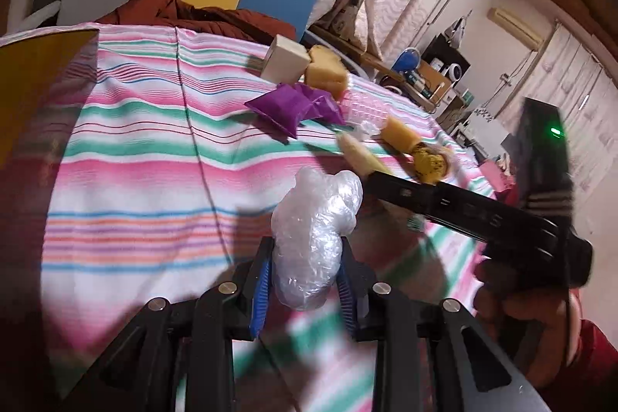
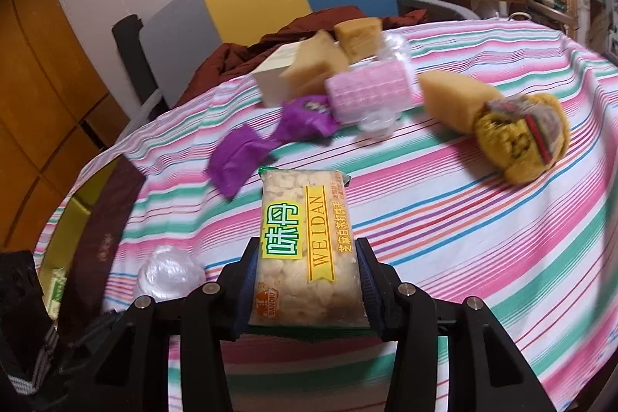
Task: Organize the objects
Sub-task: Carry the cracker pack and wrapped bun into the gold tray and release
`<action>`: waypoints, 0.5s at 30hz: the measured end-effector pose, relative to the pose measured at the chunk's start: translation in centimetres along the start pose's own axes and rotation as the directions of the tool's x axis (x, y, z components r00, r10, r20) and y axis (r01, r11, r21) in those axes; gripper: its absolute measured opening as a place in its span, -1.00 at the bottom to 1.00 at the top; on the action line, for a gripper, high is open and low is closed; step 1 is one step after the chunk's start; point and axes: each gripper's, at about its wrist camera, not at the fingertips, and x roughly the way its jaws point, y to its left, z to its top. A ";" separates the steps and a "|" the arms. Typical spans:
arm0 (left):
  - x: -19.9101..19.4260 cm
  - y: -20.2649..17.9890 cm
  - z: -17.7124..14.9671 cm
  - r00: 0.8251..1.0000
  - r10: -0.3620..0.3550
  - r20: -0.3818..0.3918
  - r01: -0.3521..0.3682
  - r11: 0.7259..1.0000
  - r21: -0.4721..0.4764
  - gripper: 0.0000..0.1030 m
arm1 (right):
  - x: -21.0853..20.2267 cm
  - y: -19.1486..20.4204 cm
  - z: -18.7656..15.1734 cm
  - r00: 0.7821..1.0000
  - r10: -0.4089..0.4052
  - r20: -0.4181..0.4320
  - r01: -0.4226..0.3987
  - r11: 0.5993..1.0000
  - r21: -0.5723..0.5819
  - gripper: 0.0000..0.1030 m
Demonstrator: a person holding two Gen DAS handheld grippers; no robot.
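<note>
Mid-carry: the left gripper pinches a crumpled plastic bag, the right gripper a cracker packet. Next, probably the yellow box at 9 o'clock.

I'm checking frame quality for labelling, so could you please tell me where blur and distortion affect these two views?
Left wrist view: the striped cloth bows from fisheye distortion, the right gripper is smeared, and the held plastic bag stays fairly sharp. Right wrist view: the cracker packet reads sharply, while the pink pack and sponges behind are motion-blurred.
</note>
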 end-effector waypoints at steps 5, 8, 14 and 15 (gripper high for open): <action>-3.4 -1.2 -1.1 0.999 -0.022 0.044 0.020 0.999 0.046 -0.42 | -0.4 1.7 -0.6 0.999 0.046 -0.015 -0.046 0.999 0.025 -0.08; -5.0 -1.0 -1.2 0.998 -0.014 0.067 0.011 0.999 0.049 -0.42 | -0.9 3.0 -0.7 0.998 0.065 -0.012 -0.065 0.998 0.016 -0.08; -8.7 0.9 -0.6 0.992 0.021 0.128 -0.024 1.000 0.017 -0.42 | -2.4 5.7 -0.7 0.992 0.126 -0.008 -0.126 0.992 -0.004 -0.08; -9.3 1.2 -0.5 0.990 0.031 0.140 -0.033 0.999 0.015 -0.42 | -2.7 6.3 -0.7 0.990 0.141 -0.004 -0.141 0.990 -0.013 -0.08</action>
